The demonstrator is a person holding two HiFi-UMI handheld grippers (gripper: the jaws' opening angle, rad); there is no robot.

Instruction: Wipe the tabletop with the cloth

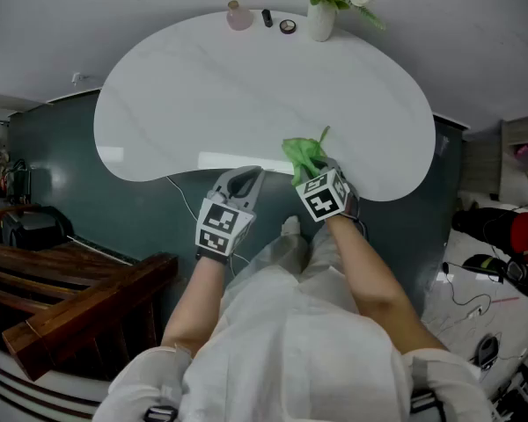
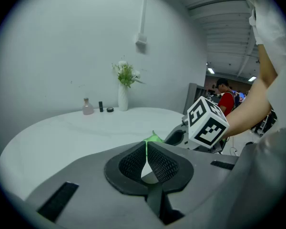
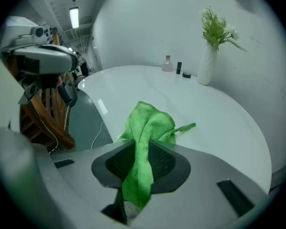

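A green cloth hangs bunched at the near edge of the white tabletop. My right gripper is shut on it; in the right gripper view the cloth runs down between the closed jaws of that gripper and spills forward onto the tabletop. My left gripper sits to the left of it at the table's near edge, shut with nothing in it. In the left gripper view its jaws meet, and a bit of green cloth shows beyond them.
At the far edge of the table stand a white vase with flowers, a small pink bottle, a dark tube and a small round jar. A wooden bench stands lower left. Cables and gear lie on the floor right.
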